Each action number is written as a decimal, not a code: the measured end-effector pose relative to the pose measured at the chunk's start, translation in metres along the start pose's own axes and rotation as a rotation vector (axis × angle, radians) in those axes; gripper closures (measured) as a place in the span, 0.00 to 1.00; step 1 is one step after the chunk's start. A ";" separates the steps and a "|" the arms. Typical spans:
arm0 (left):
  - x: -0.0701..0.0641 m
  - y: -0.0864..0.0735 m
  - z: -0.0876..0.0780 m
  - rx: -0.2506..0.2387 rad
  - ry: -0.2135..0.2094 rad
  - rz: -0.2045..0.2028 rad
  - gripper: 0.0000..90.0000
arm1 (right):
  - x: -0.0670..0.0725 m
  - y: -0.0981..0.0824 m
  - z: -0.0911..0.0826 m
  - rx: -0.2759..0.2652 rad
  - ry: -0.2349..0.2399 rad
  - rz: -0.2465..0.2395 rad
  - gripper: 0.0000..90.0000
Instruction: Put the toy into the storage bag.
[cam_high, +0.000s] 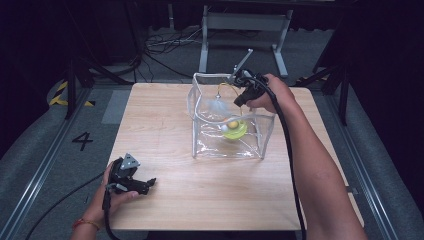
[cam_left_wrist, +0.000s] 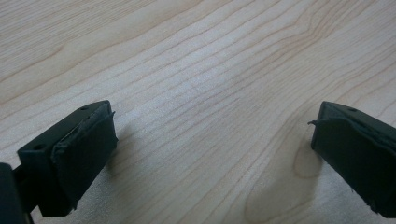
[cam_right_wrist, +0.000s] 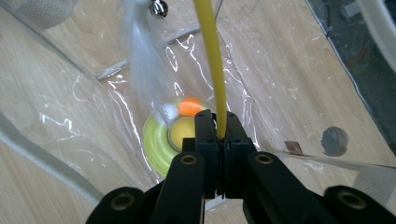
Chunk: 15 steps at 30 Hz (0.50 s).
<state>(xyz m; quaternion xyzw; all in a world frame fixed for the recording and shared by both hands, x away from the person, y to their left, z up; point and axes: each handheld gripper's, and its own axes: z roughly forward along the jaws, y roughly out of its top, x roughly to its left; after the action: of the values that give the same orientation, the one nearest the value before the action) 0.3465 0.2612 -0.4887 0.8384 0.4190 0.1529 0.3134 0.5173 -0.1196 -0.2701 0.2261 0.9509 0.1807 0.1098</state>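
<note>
A clear plastic bag (cam_high: 227, 150) stands open on the wooden table (cam_high: 165, 130), right of centre. Inside lies a yellow-green ring toy (cam_high: 234, 129) with small balls; the right gripper view shows the ring toy (cam_right_wrist: 156, 140) with an orange ball (cam_right_wrist: 190, 108). My right gripper (cam_high: 240, 100) hangs over the bag's far rim, shut on a thin yellow wand (cam_right_wrist: 210, 56). A white feather (cam_right_wrist: 140, 51) and a small bell (cam_right_wrist: 159, 7) dangle from the wand into the bag. My left gripper (cam_high: 150, 184) rests low at the table's front left, its jaws (cam_left_wrist: 212, 135) wide open over bare wood.
A grey metal stand (cam_high: 245, 22) and loose cables (cam_high: 165, 45) sit on the floor behind the table. A "4" mark (cam_high: 82, 141) and striped tape (cam_high: 60, 92) lie on the floor at left. Bare wood (cam_high: 210, 195) stretches between the bag and the front edge.
</note>
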 end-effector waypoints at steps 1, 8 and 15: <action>0.000 0.000 0.000 0.000 0.000 0.000 0.00 | 0.000 -0.001 0.001 0.002 -0.003 -0.005 0.98; 0.000 0.000 0.000 0.000 0.000 0.000 0.00 | 0.000 -0.006 0.005 0.017 0.000 -0.006 0.98; 0.000 0.000 0.000 0.000 0.000 0.000 0.00 | 0.000 -0.009 0.011 0.029 0.006 -0.002 0.98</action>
<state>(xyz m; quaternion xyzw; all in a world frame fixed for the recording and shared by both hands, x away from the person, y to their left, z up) 0.3465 0.2611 -0.4887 0.8382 0.4192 0.1529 0.3136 0.5168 -0.1235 -0.2840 0.2262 0.9539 0.1673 0.1040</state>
